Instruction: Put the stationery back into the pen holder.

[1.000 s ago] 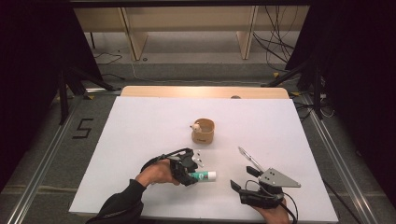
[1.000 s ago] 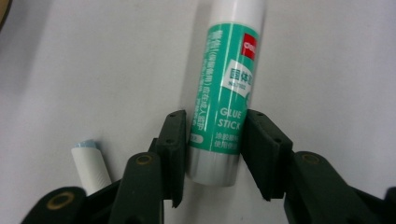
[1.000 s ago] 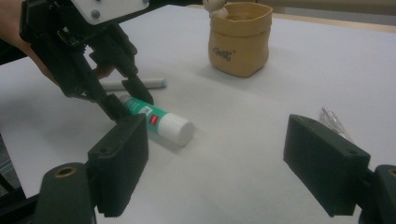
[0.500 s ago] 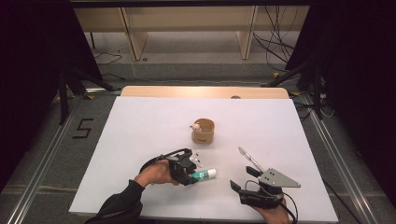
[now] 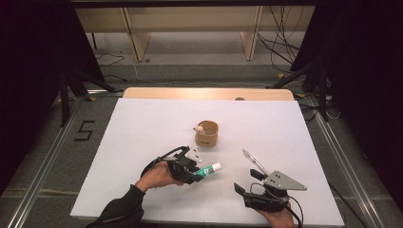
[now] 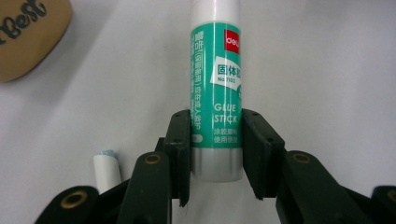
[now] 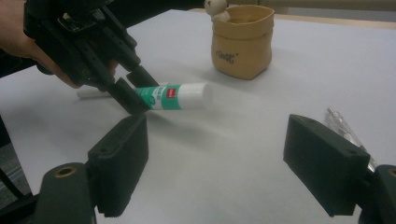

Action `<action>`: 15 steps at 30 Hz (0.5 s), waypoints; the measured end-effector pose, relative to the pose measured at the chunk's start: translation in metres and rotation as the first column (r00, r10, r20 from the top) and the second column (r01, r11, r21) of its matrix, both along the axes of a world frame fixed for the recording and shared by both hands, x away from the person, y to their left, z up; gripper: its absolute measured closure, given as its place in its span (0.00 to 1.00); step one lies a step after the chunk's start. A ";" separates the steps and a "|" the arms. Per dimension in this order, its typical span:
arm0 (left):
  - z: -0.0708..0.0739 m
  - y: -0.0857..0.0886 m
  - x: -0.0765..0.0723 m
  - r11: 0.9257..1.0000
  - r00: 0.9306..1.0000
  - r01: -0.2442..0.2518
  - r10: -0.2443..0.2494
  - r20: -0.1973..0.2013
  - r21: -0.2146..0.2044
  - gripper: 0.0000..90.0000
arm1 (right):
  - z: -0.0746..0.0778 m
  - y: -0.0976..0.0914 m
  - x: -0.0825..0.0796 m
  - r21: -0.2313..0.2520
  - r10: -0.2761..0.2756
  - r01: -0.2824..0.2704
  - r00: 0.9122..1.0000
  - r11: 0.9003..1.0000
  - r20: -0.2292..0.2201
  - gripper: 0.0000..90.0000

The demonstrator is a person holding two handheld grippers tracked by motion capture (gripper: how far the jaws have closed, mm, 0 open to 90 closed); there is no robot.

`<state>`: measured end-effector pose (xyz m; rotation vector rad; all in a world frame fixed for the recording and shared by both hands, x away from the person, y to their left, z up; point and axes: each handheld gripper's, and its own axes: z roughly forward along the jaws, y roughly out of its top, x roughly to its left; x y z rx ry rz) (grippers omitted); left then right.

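Here the glue stick [image 6: 216,88] lies on the white table [image 5: 142,133], its base end clamped between the left gripper [image 6: 215,140] jaws, which have just been closing on it (its cap runs off the top of the left gripper view). A small white object [image 6: 106,169] beside it is half hidden. The right gripper [image 7: 233,163] stands wide open, empty, near a clear pen [image 5: 254,161]. Behind sits a tan pouch [image 5: 207,133].
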<state>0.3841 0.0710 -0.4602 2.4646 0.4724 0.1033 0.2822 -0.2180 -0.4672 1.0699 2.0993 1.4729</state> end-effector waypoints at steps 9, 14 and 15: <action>-0.002 0.007 -0.003 0.993 0.998 -0.066 0.067 0.006 -0.098 0.73 | 0.001 0.000 0.000 0.031 0.003 -0.002 1.000 1.000 -0.012 0.26; -0.005 0.011 -0.004 0.984 0.996 -0.089 0.091 0.007 -0.155 0.73 | 0.001 -0.001 0.001 0.054 0.006 -0.005 1.000 0.999 -0.020 0.26; -0.005 0.012 -0.005 0.983 0.995 -0.093 0.096 0.012 -0.158 0.73 | 0.001 -0.001 0.001 0.058 0.007 -0.005 1.000 0.998 -0.021 0.26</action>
